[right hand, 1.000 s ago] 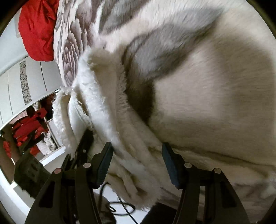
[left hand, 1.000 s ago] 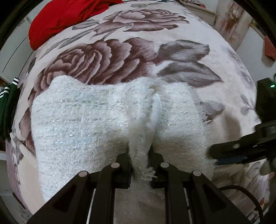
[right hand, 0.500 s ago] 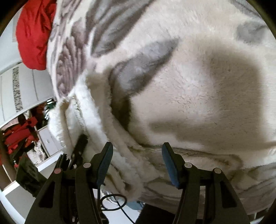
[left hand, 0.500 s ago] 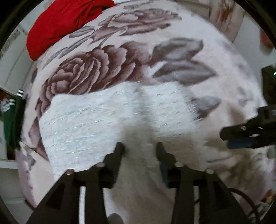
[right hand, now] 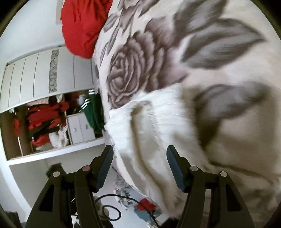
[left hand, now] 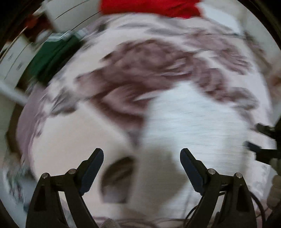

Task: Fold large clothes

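Note:
A fuzzy white knitted garment (left hand: 198, 126) lies folded on a bed covered by a rose-patterned blanket (left hand: 140, 63). It also shows in the right wrist view (right hand: 145, 119) near the bed's edge. My left gripper (left hand: 141, 156) is open and empty, above the blanket just left of the garment; this view is blurred. My right gripper (right hand: 140, 154) is open and empty over the garment's near edge. The right gripper's fingers (left hand: 263, 136) show at the right edge of the left wrist view.
A red garment (right hand: 82, 24) lies at the far end of the bed (left hand: 149, 7). A green garment with white stripes (right hand: 93, 112) hangs beside the bed (left hand: 52, 52). Shelves with clothes and boxes (right hand: 52, 121) stand past the bed edge. Cables (right hand: 112, 207) lie on the floor.
My left gripper opened, let go of the white garment and swung left. My right gripper stayed open and pulled back from the garment's edge.

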